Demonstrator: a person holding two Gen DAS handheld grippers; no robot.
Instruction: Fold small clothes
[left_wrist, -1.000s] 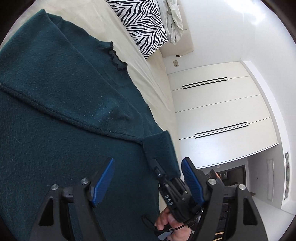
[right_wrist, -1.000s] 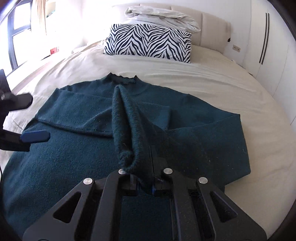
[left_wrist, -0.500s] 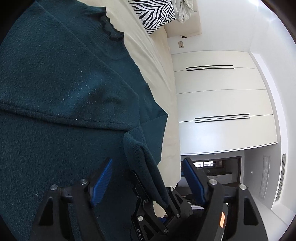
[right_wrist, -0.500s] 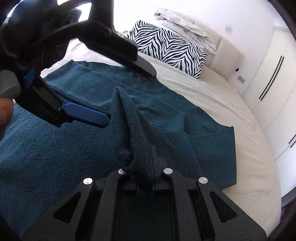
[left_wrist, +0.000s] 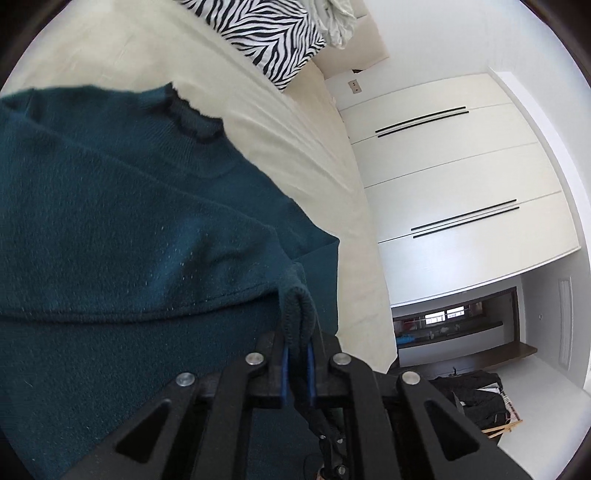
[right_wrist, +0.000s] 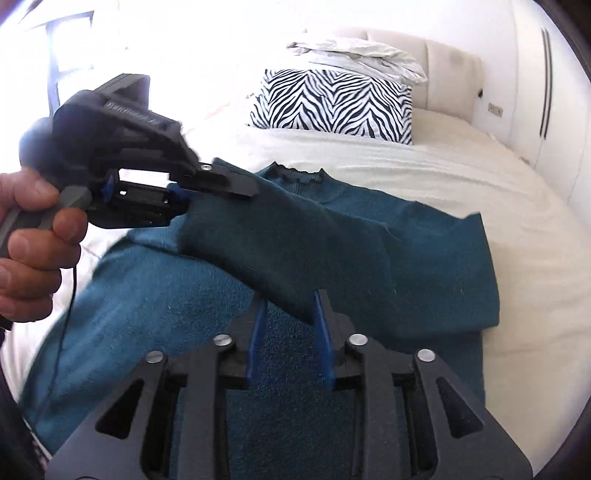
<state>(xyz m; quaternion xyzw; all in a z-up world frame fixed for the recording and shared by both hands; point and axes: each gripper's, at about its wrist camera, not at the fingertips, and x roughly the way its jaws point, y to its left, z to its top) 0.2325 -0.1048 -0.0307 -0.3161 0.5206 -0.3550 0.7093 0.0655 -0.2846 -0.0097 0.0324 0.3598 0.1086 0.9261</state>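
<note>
A dark teal sweater (left_wrist: 110, 221) (right_wrist: 406, 258) lies flat on the cream bed (left_wrist: 295, 147), neck toward the pillows. My left gripper (left_wrist: 295, 354) is shut on the ribbed cuff (left_wrist: 297, 306) of one sleeve. In the right wrist view that left gripper (right_wrist: 181, 194) holds the sleeve (right_wrist: 277, 240) up at the upper left, a hand (right_wrist: 33, 240) around its handle. My right gripper (right_wrist: 290, 332) hovers low over the sweater's body with its jaws opening. The lower edge of the sleeve hangs just past its blue pads (right_wrist: 321, 328), and neither pad presses on it.
A zebra-print pillow (right_wrist: 332, 103) (left_wrist: 273, 33) and crumpled pale bedding (right_wrist: 354, 55) sit at the head of the bed (right_wrist: 480, 177). White wardrobe doors (left_wrist: 461, 166) stand along the bed's right side. A doorway to another room (left_wrist: 443, 325) shows beyond.
The left gripper came in open around the sleeve cuff held by the right gripper and shut on it. The right jaws parted and let the cuff go. The sleeve now stretches toward the left.
</note>
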